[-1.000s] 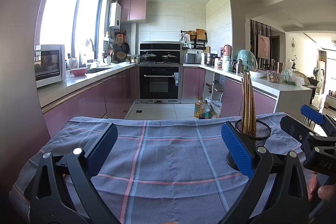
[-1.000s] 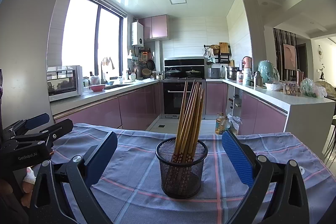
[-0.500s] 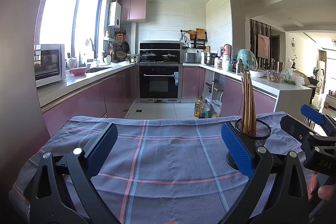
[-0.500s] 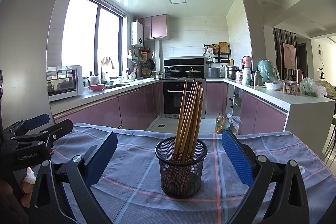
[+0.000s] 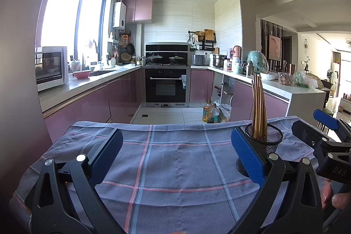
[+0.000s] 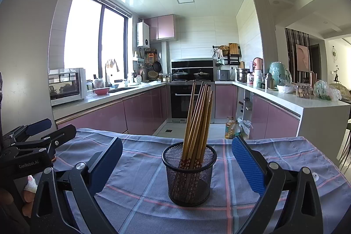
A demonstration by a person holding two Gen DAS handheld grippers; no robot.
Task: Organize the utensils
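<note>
A black mesh holder (image 6: 189,174) stands upright on the checked blue cloth (image 6: 140,159), with several wooden chopsticks (image 6: 198,117) leaning in it. My right gripper (image 6: 176,165) is open and empty, its blue pads on either side of the holder, which stands a little ahead of them. My left gripper (image 5: 175,156) is open and empty over bare cloth (image 5: 175,159), to the left of the holder (image 5: 266,142). The chopsticks (image 5: 258,106) show behind its right pad. Each gripper appears at the edge of the other's view.
The cloth covers a table whose far edge (image 5: 166,124) drops off to the kitchen floor. Pink cabinets (image 6: 140,111), an oven (image 5: 165,88) and oil bottles (image 6: 231,126) on the floor lie beyond. A white counter (image 6: 311,106) stands at the right.
</note>
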